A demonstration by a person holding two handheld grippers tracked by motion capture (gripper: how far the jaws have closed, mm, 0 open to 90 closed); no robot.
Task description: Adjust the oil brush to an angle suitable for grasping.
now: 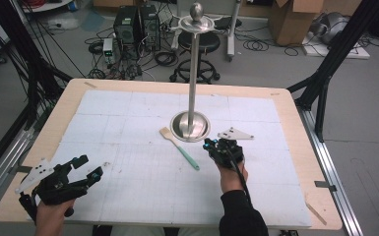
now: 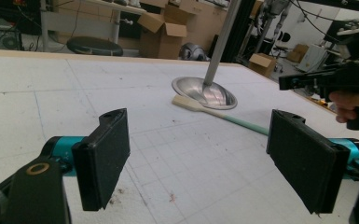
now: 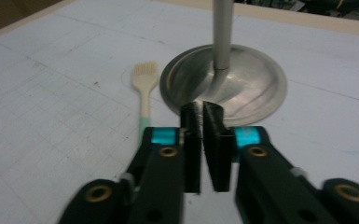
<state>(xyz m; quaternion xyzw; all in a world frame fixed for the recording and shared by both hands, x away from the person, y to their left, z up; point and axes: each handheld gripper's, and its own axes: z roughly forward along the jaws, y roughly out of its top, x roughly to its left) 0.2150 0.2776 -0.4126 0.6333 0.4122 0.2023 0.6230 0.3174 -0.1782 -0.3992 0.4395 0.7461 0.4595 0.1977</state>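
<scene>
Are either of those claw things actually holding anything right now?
No, nothing is held. The right gripper is shut on air beside the brush. The left gripper is open with nothing between its jaws.

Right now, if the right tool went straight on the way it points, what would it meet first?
Most likely the round metal base of the stand, dead ahead of the shut right tool. The brush lies off to one side of that line. How high the tool rides above the mat is unclear.
</scene>
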